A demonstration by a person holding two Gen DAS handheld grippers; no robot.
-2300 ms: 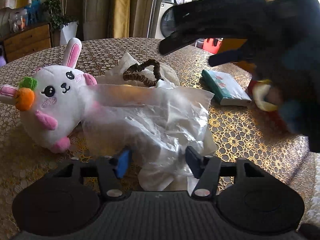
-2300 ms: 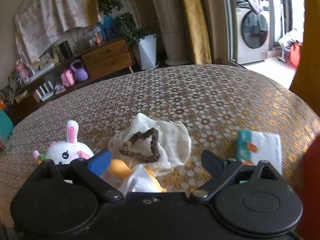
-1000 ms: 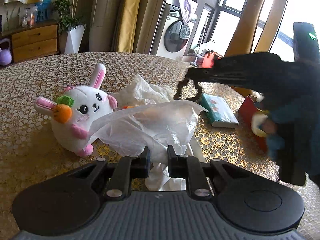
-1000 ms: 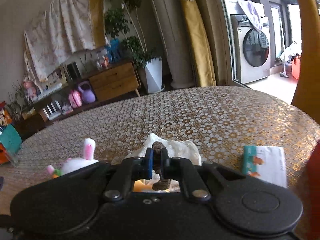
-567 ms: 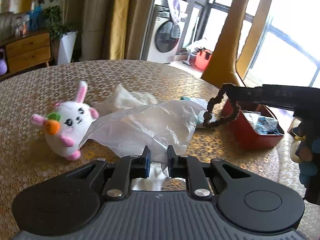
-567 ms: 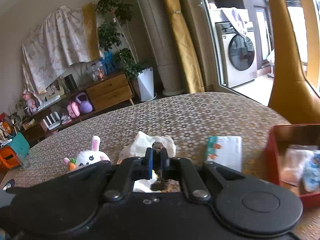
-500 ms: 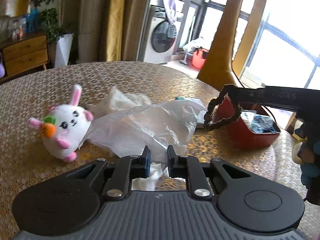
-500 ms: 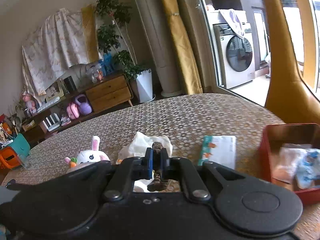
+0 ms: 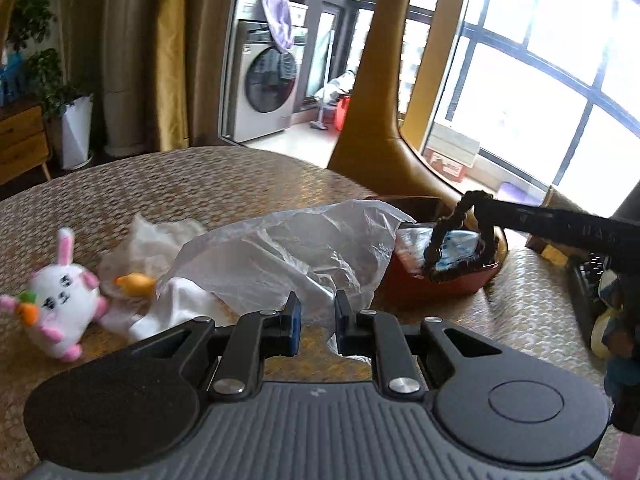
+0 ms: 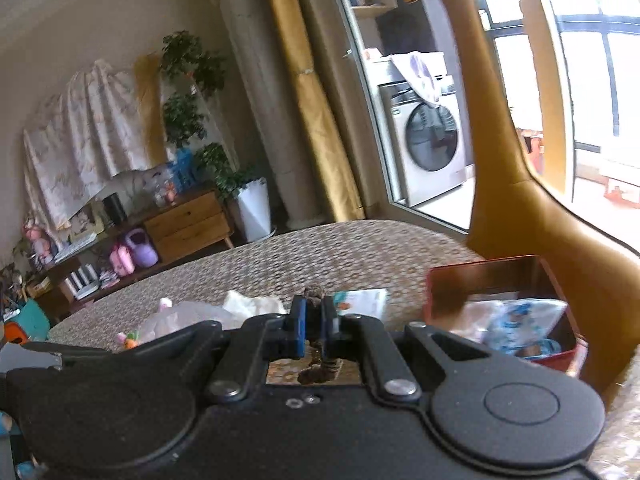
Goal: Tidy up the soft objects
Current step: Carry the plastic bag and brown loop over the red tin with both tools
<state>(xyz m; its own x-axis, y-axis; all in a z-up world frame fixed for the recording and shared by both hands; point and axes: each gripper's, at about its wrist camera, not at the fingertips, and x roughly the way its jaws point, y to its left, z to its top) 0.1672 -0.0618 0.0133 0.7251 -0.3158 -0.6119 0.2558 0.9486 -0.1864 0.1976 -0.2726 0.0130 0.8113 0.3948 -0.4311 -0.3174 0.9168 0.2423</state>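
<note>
Black-fingered left gripper [image 9: 316, 322], item one: I see it pinched on the crumpled clear plastic bag [image 9: 288, 256]. Right gripper [image 10: 314, 322]: clamped on the brown ruffled hair scrunchie [image 9: 460, 240], now hanging over the red rectangular tin [image 9: 452, 280]; a second ago it was above the white cloth [image 9: 160, 236]. White plush rabbit [image 9: 60, 296] lies on the gold-patterned tablecloth [image 9: 240, 184]. Beyond: washing machine [image 9: 264, 92], yellow curtains. No legible writing.

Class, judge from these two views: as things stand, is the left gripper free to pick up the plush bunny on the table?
Probably not yet. The left gripper is shut on the clear plastic bag, so its jaws are occupied, though the plush bunny lies uncovered on the table.
</note>
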